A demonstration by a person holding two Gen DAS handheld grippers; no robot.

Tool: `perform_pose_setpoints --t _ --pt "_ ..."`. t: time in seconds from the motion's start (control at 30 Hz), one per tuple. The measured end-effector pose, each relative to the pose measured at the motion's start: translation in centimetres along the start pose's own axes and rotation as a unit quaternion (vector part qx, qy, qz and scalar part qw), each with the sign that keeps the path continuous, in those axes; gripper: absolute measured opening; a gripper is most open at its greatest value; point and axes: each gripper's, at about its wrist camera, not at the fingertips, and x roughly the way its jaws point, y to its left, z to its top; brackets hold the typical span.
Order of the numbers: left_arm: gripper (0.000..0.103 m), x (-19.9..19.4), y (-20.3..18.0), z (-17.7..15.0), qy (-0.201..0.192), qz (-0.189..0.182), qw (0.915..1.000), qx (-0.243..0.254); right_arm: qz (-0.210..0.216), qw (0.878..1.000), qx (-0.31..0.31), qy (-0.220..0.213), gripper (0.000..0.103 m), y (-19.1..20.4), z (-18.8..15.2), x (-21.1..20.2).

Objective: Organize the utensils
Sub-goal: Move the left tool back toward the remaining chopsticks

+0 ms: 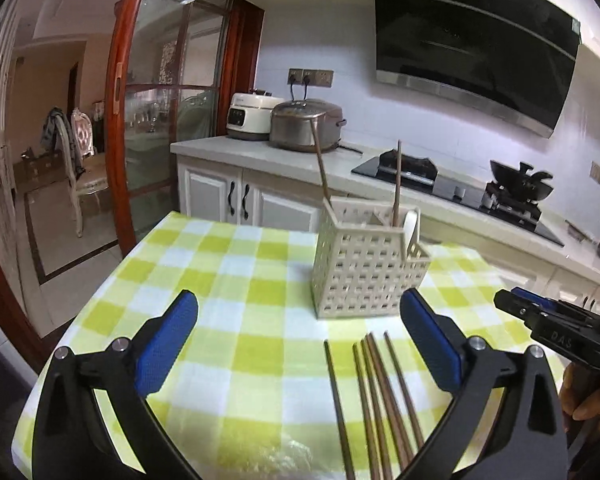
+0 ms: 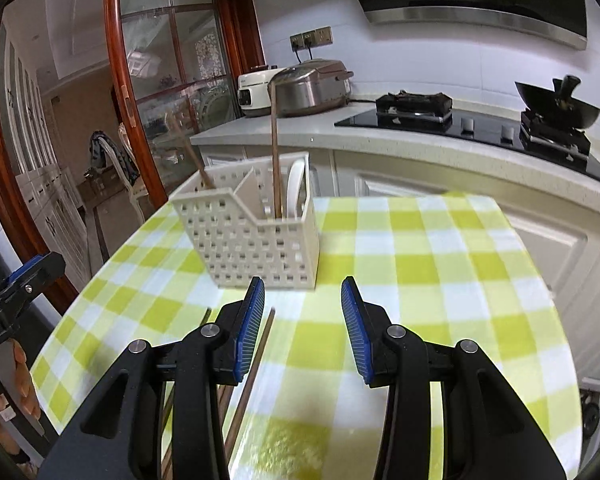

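Note:
A cream perforated utensil basket [image 1: 366,266] stands on the green-checked tablecloth [image 1: 220,272]; it also shows in the right wrist view [image 2: 256,236]. It holds two upright brown chopsticks [image 1: 397,184] and a white spoon [image 1: 410,220]. Several brown chopsticks [image 1: 376,396] lie flat in front of the basket, between my left gripper's fingers. My left gripper [image 1: 300,320] is open and empty above them. My right gripper [image 2: 303,300] is open and empty, just in front of the basket, with the loose chopsticks [image 2: 260,344] under its left finger.
A kitchen counter [image 1: 260,152] with two rice cookers [image 1: 306,126], a black hob [image 1: 440,184] and a wok [image 1: 518,184] runs behind the table. A red-framed glass door [image 1: 120,120] is to the left. My right gripper appears at the left wrist view's right edge [image 1: 548,320].

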Motion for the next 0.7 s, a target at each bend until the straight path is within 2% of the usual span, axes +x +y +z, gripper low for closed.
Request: perform_pose_setpoints --t 0.2,0.47,0.7 --pt "0.098 0.2 0.1 -2.4 0.009 0.003 0.9999 -0.008 0.004 1.0 0.016 0.017 0.04 0.3 -2.3 1.0" --pt "0.098 1.9 0.8 -4.8 0.031 0.011 0.9993 -0.019 -0.004 0.999 0.003 0.052 0.039 1.6 -4.0 3.6" --pt "0.098 2.8 1.3 -5.8 0.034 0.019 0.999 -0.02 -0.01 0.997 -0.003 0.082 0.03 2.8 -5.3 6.3"
